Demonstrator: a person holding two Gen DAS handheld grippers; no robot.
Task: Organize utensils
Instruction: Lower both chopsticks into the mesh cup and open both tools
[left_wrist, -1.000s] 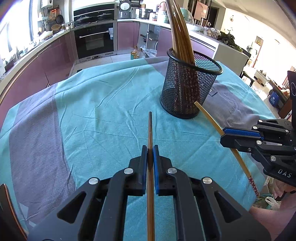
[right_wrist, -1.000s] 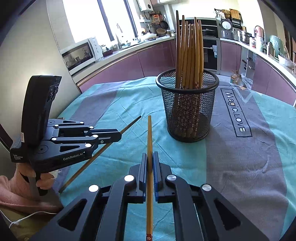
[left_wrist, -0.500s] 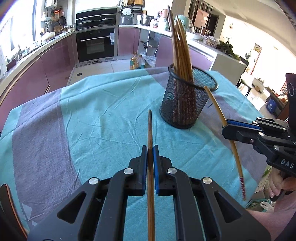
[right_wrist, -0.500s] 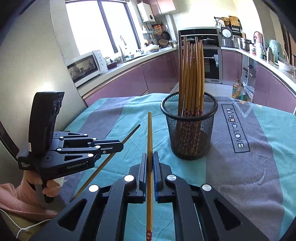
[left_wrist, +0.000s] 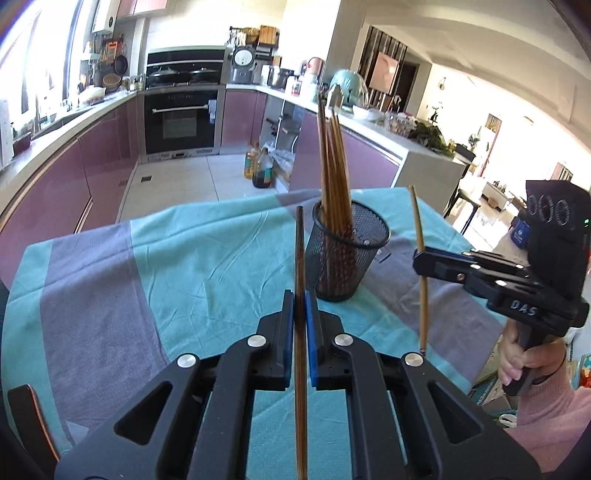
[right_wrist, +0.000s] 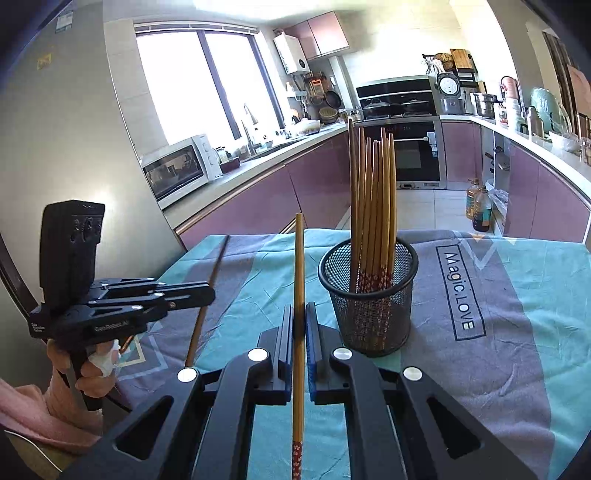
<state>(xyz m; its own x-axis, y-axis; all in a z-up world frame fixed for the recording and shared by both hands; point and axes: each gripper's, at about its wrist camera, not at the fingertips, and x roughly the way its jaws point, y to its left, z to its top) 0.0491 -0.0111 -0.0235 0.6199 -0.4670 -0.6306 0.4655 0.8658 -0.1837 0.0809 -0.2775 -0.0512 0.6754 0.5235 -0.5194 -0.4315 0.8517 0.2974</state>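
Left gripper (left_wrist: 299, 310): clenched on dark chopstick (left_wrist: 300, 258), tip fwd, held clear above the cloth.
Dark chopstick: left of holder, well apart from it in right-wrist view; not yet over the rim.
Holder (right_wrist: 368, 295): black mesh cup, upright on table (right_wrist: 517, 369), mid-cloth; bundle of chopsticks (right_wrist: 373, 192) already standing inside, leaning together.
Right gripper (right_wrist: 299, 321): clenched on light chopstick (right_wrist: 300, 266), patterned end at rear, plain tip fwd, just left of the holder in own view.
Done so far: most sticks in holder, judging by bundle; no loose ones seen on cloth.
Left to do: prob. these 2 only; tip up, drop in.
Edges: holder rim narrow, bundle fills one side; free gap on other side.
Room: cloth around holder bare, approach open from both sides; grippers near each other, so one at a time looks safer.
Risk: knocking light mesh cup over w/ a stick tip.
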